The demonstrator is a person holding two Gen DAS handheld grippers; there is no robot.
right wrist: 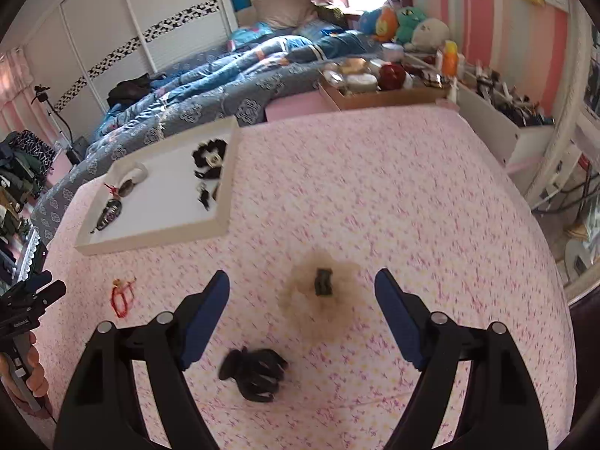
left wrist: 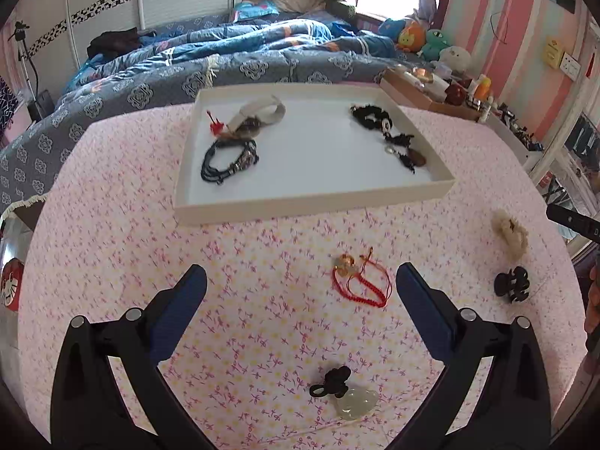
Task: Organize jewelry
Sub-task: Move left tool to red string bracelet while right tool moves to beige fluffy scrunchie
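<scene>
Jewelry lies partly inside a white tray (left wrist: pixel 311 198) on the pink floral desk (left wrist: pixel 262 337): black cord bracelets (left wrist: pixel 228 161), a grey band (left wrist: pixel 262 110) and a black beaded necklace (left wrist: pixel 375 118). Outside the tray sit a red string bracelet (left wrist: pixel 360 281), a jade pendant (left wrist: pixel 356 399), a fluffy beige hair clip (right wrist: pixel 322 292) and a black claw clip (right wrist: pixel 255 373). Left tongs (left wrist: pixel 300 300) and right tongs (right wrist: pixel 302 307) both hang released, grasping nothing.
</scene>
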